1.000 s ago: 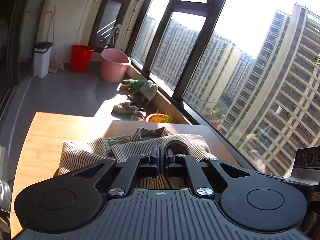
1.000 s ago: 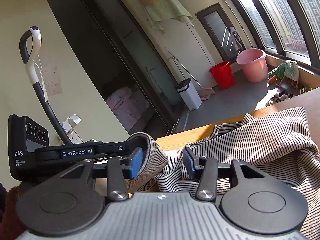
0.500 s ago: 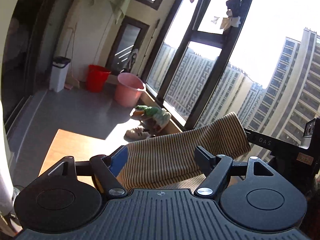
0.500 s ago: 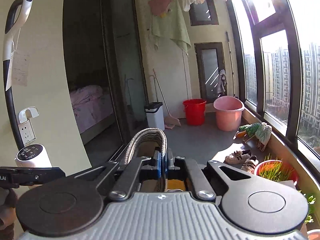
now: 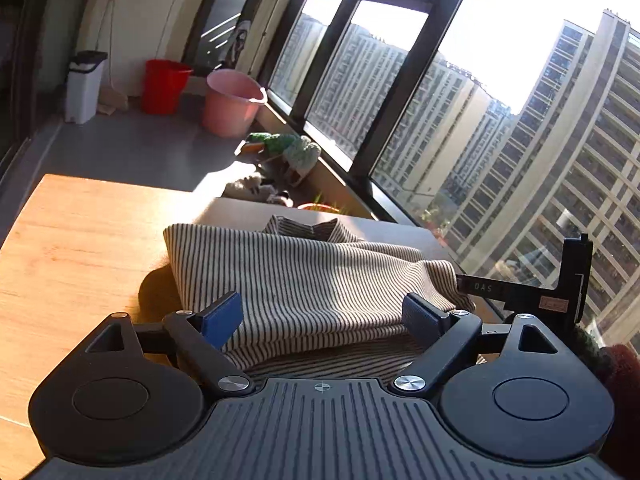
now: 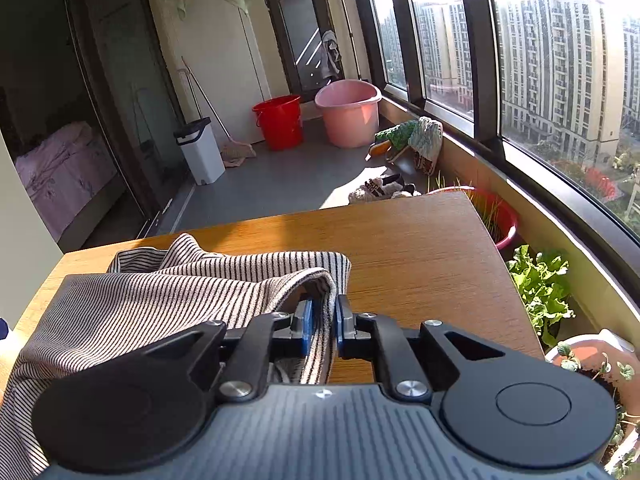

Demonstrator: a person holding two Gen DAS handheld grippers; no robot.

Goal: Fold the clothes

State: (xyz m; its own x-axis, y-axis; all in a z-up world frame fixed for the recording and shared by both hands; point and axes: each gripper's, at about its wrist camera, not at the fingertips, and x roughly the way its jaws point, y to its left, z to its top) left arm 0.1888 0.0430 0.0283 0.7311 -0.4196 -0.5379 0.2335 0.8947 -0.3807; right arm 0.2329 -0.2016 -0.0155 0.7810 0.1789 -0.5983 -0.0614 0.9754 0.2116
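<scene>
The striped garment (image 5: 304, 280) lies bunched and partly folded on the wooden table (image 5: 80, 240), right in front of both grippers. Its long axis runs across the view, from one gripper toward the other, with a folded edge nearest the hands.

The left gripper (image 5: 320, 316) is released. Its jaws have just been opening and now stand wide, one pad on each side of the near fold without pressing it. The cloth lies between and under them, resting on the table.

The right gripper (image 6: 320, 324) has a band of the garment's hem between its pads (image 6: 306, 322). Its jaws have just been parting a little. They are nearly together, with the strip running up through the gap and looping over ahead of the fingers. Whether the pads clench the cloth or have just let go, I cannot tell.

From the right gripper the bulk of the garment (image 6: 160, 300) spreads to its left and toward the far table edge; bare wood lies to its right. From the left gripper the cloth lies dead ahead and to its right, where the right gripper's body (image 5: 520, 292) shows beside the fabric's end.

The next move likely turns on that right-hand end: the right gripper is the nearer one, while the left sits at the fold's middle, free to regrasp or press.
</scene>
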